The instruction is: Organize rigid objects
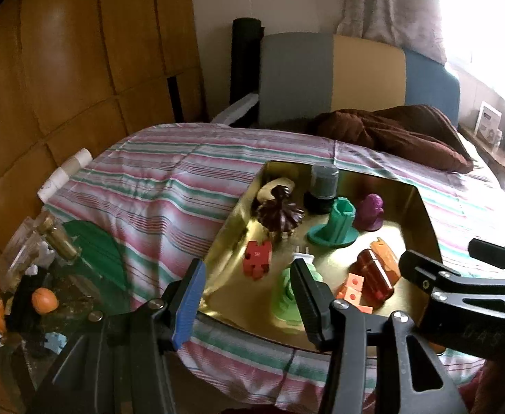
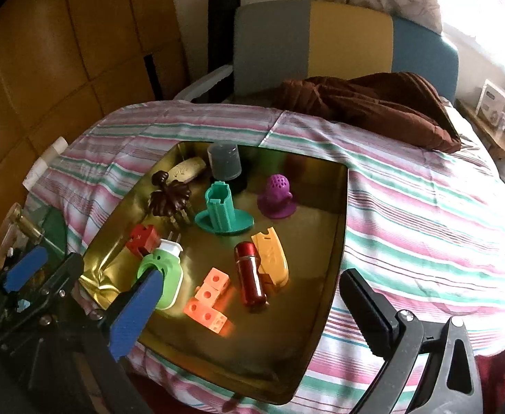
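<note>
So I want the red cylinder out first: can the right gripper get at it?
Probably yes. The right gripper is open, and the red cylinder lies uncovered just ahead, though the yellow piece sits tight against one side.

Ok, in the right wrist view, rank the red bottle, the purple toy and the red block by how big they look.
1. red bottle, though it lies nearer the camera
2. purple toy, close behind, so these two are unsure
3. red block, plainly smallest

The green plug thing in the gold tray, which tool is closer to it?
Left. The left tool sits right at the green plug, one finger overlapping it. The right tool is open over the tray's near edge.
</note>
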{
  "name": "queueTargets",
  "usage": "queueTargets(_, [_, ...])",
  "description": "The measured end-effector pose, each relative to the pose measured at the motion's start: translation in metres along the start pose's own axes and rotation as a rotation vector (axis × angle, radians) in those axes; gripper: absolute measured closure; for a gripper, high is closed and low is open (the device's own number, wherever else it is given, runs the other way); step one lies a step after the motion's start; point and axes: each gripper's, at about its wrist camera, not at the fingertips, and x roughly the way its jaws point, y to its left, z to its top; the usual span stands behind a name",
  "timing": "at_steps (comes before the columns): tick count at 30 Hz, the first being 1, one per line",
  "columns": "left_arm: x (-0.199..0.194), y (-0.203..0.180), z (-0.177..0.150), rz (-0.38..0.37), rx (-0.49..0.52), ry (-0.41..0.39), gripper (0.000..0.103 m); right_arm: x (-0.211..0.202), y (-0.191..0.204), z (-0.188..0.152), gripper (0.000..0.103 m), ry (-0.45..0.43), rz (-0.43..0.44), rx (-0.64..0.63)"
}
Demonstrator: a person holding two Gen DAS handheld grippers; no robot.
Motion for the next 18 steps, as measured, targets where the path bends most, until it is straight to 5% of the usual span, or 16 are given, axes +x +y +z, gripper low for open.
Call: queueTargets(18, [0.001,0.012,0.002,-0.019,-0.044,0.061,0.052,0.002,0.013,0.003,0.0,0.016,-0.046,0.018])
